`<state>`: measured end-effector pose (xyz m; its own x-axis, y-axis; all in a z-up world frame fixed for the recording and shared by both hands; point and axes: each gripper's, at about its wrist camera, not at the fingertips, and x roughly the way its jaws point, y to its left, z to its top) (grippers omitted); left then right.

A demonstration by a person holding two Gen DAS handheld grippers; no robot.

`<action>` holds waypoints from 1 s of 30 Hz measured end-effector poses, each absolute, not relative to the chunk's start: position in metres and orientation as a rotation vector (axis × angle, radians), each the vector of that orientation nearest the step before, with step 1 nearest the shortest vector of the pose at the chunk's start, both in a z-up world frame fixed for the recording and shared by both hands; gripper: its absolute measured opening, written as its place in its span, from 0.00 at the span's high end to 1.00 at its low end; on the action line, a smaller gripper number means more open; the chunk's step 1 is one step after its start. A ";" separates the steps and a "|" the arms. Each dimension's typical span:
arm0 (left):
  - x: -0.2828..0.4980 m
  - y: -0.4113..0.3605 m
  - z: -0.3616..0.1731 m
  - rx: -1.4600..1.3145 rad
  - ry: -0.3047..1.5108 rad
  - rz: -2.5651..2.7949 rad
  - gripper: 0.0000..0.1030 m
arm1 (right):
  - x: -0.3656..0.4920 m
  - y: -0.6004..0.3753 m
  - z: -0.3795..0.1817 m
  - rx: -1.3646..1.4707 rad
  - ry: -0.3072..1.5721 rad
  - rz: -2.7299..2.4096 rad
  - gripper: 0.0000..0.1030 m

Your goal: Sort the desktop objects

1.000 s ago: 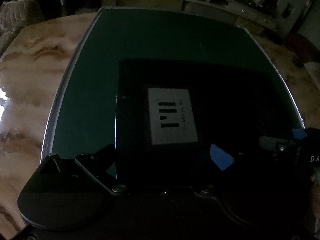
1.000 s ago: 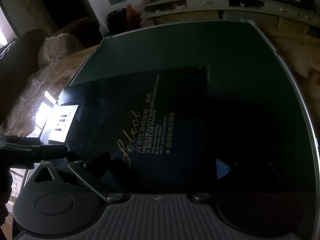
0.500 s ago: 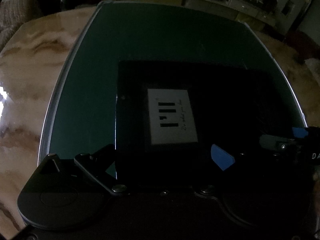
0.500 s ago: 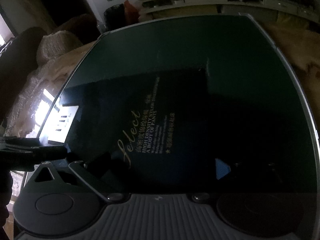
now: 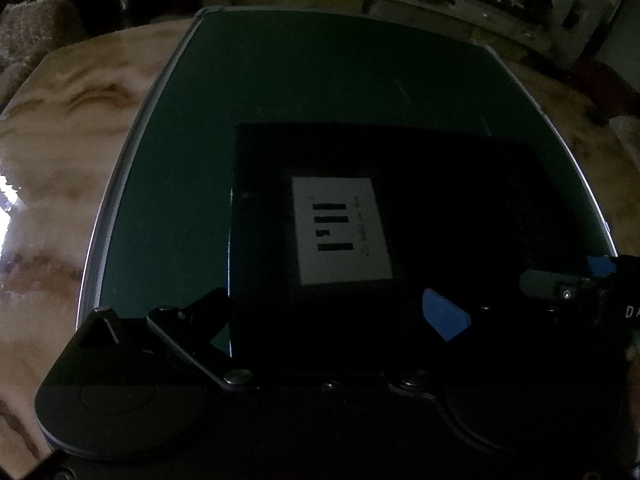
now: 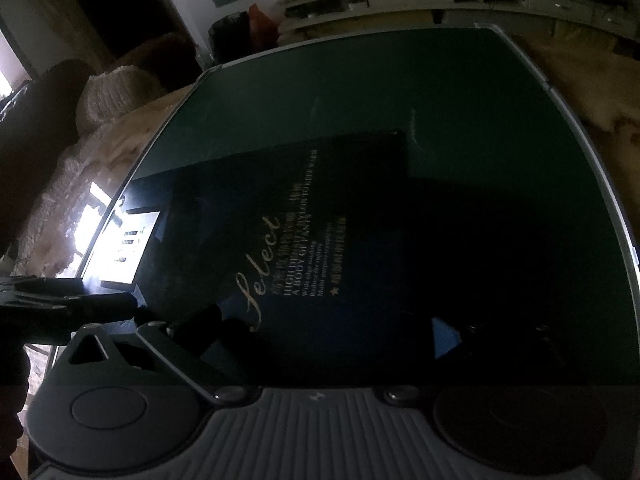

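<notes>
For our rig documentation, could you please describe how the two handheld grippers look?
The left gripper is black, with round pivot discs, silver linkage bars and a blue finger pad. The right gripper looks alike, with a ribbed grey centre panel. White letters "DA" mark its side in the left view.

- A flat dark box (image 5: 400,208) fills the lower centre of the left wrist frame, lying on the green board (image 5: 320,72).
- The board's upper half lies bare, as does the marble table (image 5: 60,160) at frame left.
- In the right wrist frame, the left gripper (image 6: 120,304) blocks the lower left edge.
</notes>
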<state>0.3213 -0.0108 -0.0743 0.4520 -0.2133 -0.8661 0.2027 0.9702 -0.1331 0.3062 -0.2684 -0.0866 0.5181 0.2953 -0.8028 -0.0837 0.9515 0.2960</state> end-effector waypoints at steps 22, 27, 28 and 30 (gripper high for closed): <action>0.302 -0.009 -0.045 -0.005 1.034 -0.260 0.00 | 0.286 -0.261 -0.057 0.198 0.970 0.238 0.00; 0.290 -0.009 -0.032 0.000 1.018 -0.264 0.00 | 0.276 -0.260 -0.045 0.196 0.960 0.237 0.00; 0.287 -0.009 -0.030 0.000 1.016 -0.266 0.00 | 0.274 -0.261 -0.043 0.197 0.959 0.237 0.00; 0.282 -0.009 -0.026 -0.001 1.013 -0.269 0.00 | 0.271 -0.261 -0.039 0.201 0.959 0.236 0.00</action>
<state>0.2820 -0.0087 -0.0260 0.4994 -0.2229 -0.8372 0.2218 0.9670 -0.1252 0.2712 -0.2609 -0.0386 0.5522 0.2862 -0.7830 -0.1092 0.9560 0.2724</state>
